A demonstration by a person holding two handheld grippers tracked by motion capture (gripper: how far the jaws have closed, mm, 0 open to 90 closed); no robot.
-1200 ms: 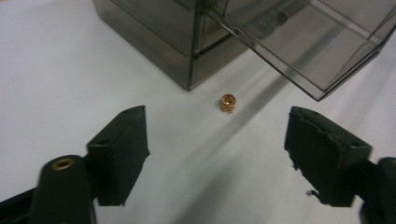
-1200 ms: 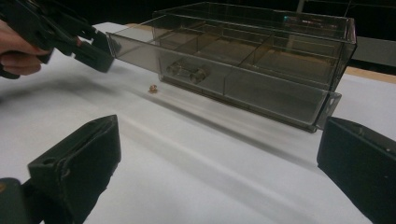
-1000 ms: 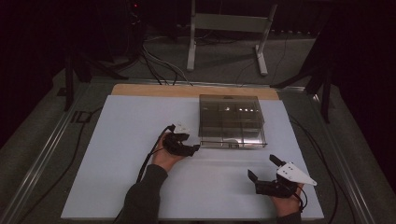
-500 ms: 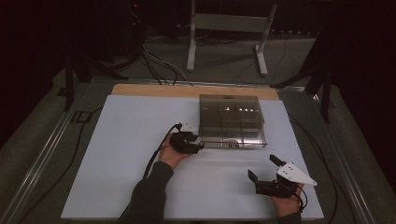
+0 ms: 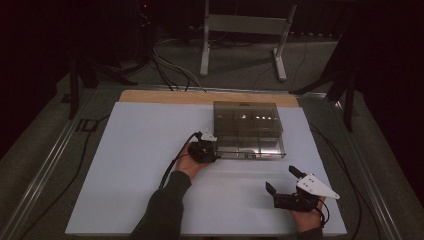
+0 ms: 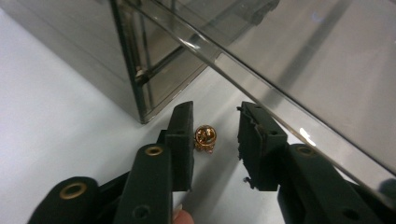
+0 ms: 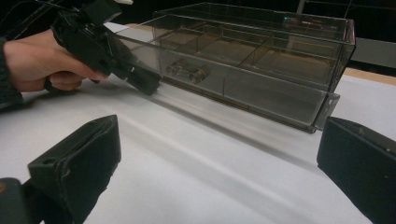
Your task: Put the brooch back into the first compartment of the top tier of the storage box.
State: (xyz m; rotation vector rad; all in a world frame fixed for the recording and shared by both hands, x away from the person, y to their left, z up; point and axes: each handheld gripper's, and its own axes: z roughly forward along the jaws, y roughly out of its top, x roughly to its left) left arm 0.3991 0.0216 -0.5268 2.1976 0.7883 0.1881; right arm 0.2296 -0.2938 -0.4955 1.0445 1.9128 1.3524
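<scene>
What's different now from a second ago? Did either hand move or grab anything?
The left gripper moved toward the near left corner of the clear box, and its jaws have just been closing around a small gold trinket on the white table. A gap remains at each side of the trinket, so nothing is gripped yet. The right gripper, jaws wide open, and the box stayed where they were.

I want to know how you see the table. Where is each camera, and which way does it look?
High view: above the table, looking forward and down; both forearms, left gripper, right gripper.
Left gripper view: on that gripper, looking along its jaws, which have just been closing around a gold bead, not yet touching it.
Right gripper view: on that gripper, looking across the table; its open jaws.
All share the clear box.
</scene>
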